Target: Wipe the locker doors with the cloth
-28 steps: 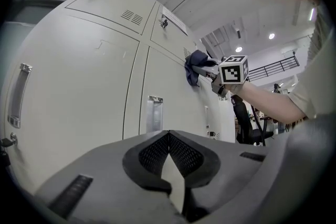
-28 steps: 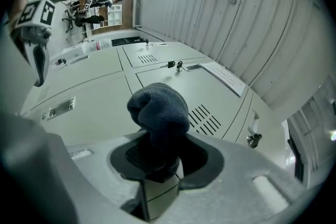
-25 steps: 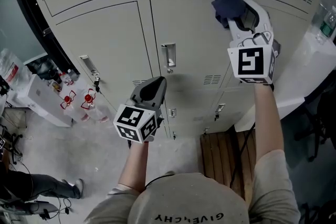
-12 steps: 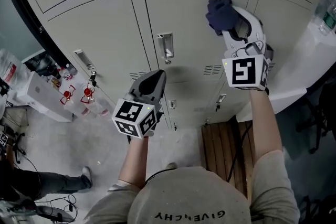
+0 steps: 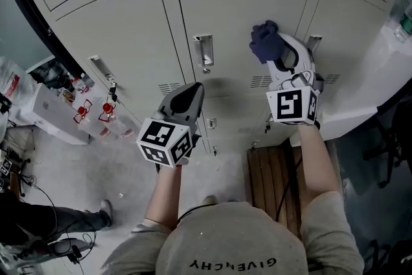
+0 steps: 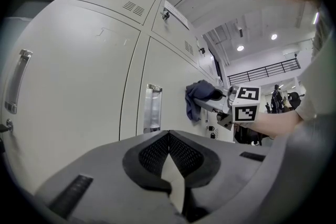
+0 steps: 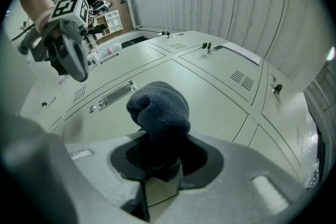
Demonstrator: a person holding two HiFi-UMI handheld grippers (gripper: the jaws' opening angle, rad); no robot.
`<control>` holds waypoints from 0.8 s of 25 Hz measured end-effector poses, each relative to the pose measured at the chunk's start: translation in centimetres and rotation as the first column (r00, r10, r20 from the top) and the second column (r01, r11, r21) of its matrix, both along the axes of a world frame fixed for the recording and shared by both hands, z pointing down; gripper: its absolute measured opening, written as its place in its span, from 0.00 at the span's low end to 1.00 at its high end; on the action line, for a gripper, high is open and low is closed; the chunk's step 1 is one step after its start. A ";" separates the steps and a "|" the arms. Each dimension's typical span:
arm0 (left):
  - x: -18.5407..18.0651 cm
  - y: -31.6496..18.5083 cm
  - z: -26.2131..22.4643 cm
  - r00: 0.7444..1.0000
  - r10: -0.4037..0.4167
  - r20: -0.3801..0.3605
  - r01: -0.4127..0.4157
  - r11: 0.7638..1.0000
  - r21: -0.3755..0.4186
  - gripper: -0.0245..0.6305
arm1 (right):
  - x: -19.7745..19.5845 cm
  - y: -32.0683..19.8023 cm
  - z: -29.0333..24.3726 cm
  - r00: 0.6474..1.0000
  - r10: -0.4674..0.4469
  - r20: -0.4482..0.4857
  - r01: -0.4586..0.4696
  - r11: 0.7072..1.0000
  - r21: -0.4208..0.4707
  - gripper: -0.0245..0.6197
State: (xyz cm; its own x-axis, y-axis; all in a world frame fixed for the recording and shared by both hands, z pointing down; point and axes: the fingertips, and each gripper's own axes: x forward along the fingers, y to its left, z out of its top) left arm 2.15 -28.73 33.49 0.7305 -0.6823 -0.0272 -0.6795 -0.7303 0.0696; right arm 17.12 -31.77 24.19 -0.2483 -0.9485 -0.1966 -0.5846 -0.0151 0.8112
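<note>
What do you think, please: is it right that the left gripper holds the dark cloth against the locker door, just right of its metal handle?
Not quite: the right gripper holds the dark cloth, as the right gripper view shows. The left gripper is shut on nothing. The rest stands: the cloth is against the locker door, just right of its metal handle.

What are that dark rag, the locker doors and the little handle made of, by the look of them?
The cloth looks like soft dark-blue knit or fleece: fuzzy, bunched. The locker doors seem painted sheet metal: smooth pale matte, pressed vents. The handle appears bare shiny metal.
</note>
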 end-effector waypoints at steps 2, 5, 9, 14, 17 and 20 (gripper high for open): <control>0.0 0.0 0.2 1.000 -0.003 0.000 0.003 1.000 -0.003 0.04 | 0.1 0.0 1.4 1.000 -0.001 0.002 0.001 1.000 -0.019 0.20; 0.0 0.0 0.5 1.000 -0.008 0.001 0.008 1.000 -0.010 0.04 | 0.2 -0.1 3.5 1.000 -0.001 0.014 0.002 0.999 -0.054 0.20; 0.0 -0.1 1.1 1.000 -0.011 0.004 0.011 1.000 -0.022 0.04 | 0.2 -0.4 6.8 1.000 -0.004 0.027 0.007 0.993 -0.115 0.20; 0.3 -0.3 2.1 1.000 -0.015 0.003 0.015 0.999 -0.034 0.04 | 0.3 -0.6 10.6 0.999 0.003 0.053 0.007 0.982 -0.187 0.21; 0.6 -0.4 2.9 1.000 -0.015 0.005 0.015 0.999 -0.050 0.04 | 0.5 -0.6 12.6 0.997 0.010 0.075 0.008 0.974 -0.227 0.21; 0.9 -0.5 3.7 1.000 -0.012 0.005 0.012 0.998 -0.064 0.04 | 0.8 -0.8 14.5 0.996 0.014 0.089 0.010 0.964 -0.265 0.21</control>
